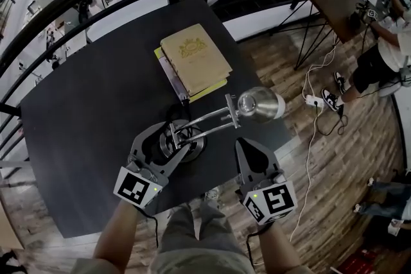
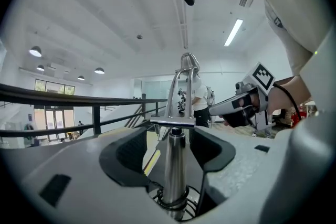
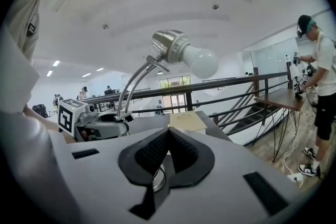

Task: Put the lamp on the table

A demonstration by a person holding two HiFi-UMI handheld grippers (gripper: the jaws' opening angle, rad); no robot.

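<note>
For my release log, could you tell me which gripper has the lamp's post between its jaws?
The left gripper: its open jaws flank the lamp post without pressing it, while the right gripper is shut on nothing.

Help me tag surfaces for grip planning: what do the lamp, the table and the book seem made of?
The lamp: metal by the look, brushed silver; it shows bright highlights. The table: matt black top, material unclear, no grain or glare. The book: probably cloth or card cover, tan, dull, with an embossed-looking crest.
</note>
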